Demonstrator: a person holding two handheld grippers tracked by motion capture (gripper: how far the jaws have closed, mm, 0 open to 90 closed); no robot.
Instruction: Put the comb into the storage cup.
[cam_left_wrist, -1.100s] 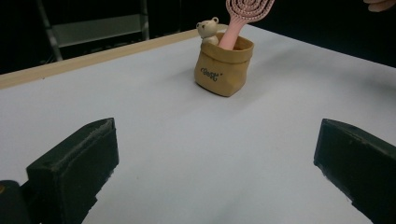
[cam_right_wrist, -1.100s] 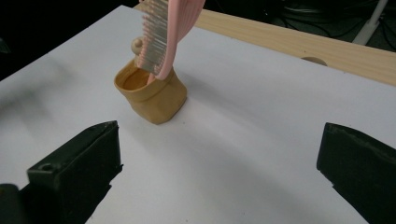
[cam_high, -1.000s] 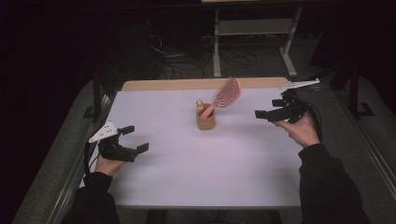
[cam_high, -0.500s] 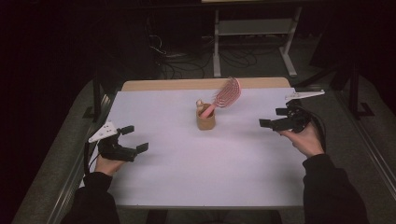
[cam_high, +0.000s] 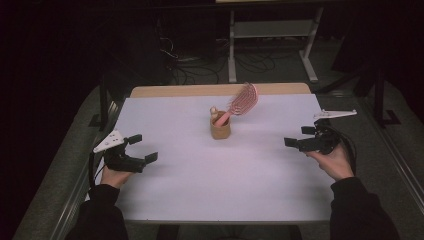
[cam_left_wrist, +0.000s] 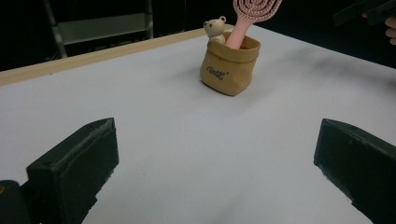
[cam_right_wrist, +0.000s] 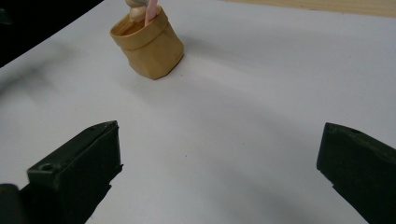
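drawing back from the pouch (cam_high: 220, 129), right gripper (cam_high: 298, 136).

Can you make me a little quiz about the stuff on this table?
1. True or false: the pink hairbrush lies flat on the white table.
2. What peeks out of the brown paper pouch beside the brush? A) a small teddy bear B) a spoon C) a pencil
3. Fill in: the left gripper and the right gripper both have their jaws ____ and hold nothing.

Key
1. False: it stands handle-down in the pouch, leaning.
2. A, the small teddy bear.
3. open
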